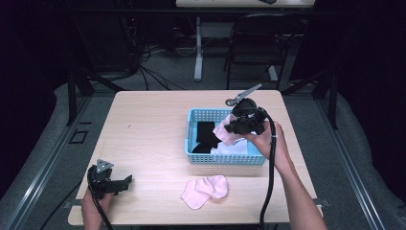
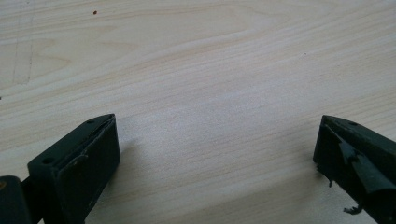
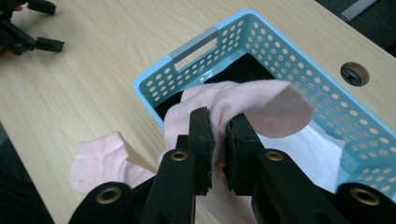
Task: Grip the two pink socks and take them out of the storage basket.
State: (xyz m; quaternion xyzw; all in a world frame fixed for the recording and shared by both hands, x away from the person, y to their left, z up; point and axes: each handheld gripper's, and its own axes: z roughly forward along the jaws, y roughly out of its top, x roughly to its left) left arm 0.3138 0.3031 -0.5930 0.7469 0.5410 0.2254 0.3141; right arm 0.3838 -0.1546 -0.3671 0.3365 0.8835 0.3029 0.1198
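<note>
A light blue perforated basket [image 1: 193, 115] [image 3: 285, 46] stands on the right half of the wooden table, with black and white cloth inside. Above its right part my right gripper [image 1: 233, 127] [image 3: 218, 122] is shut on a pink sock [image 1: 226, 132] [image 3: 261, 100], which hangs over the basket. A second pink sock [image 1: 206, 190] [image 3: 95, 161] lies flat on the table in front of the basket. At the front left corner my left gripper [image 1: 125, 182] [image 2: 217, 140] rests low over bare wood, open, nothing between its jaws.
The table [image 1: 143, 124] has bare wood across its left and middle. A cable hole [image 3: 354, 73] sits in the tabletop beyond the basket. Behind the table stand a dark chair [image 1: 261, 45] and a white desk leg [image 1: 198, 48] on grey floor.
</note>
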